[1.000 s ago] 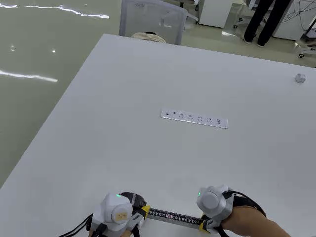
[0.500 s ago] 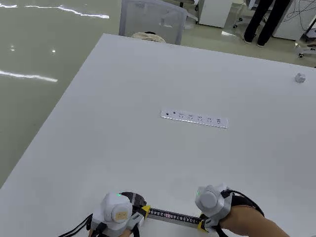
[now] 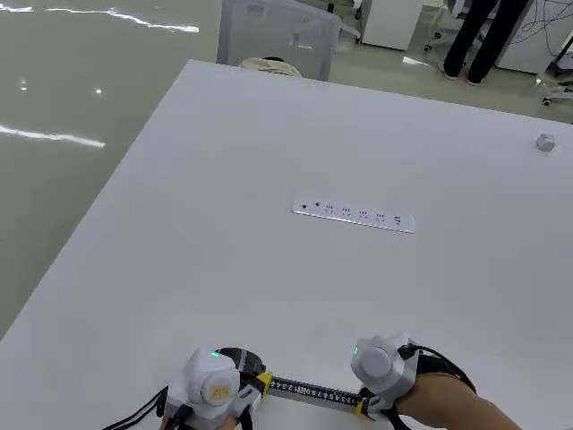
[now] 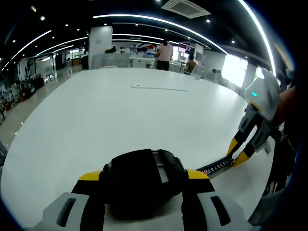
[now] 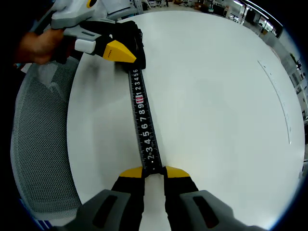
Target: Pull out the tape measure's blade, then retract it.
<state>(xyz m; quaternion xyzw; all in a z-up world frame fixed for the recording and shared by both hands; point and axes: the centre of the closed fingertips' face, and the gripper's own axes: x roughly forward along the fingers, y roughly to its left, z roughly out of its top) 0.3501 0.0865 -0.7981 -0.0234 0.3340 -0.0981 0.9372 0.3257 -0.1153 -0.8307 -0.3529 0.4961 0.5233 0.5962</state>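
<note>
The black tape measure case [image 4: 143,180] lies on the white table [image 3: 295,278] near its front edge, and my left gripper [image 4: 144,175] is shut on it. From the case the numbered blade [image 5: 144,124] runs out across the table to my right gripper [image 5: 154,172], whose yellow-tipped jaws are shut on the blade's end. In the head view the left gripper [image 3: 235,399] and the case [image 3: 240,361] sit at the bottom left, the blade [image 3: 309,391] spans the gap, and the right gripper [image 3: 365,408] is at the bottom right.
A white power strip [image 3: 353,216] lies flat mid-table. A small grey round object [image 3: 544,141] sits at the far right. A mesh chair [image 3: 276,38] stands at the table's far edge, and a person stands beyond it [image 3: 479,36]. Another mesh chair [image 5: 41,144] is at the near edge.
My right gripper has moved a little to the left toward the case, so the exposed blade is slightly shorter. The left gripper and case have stayed in place.
</note>
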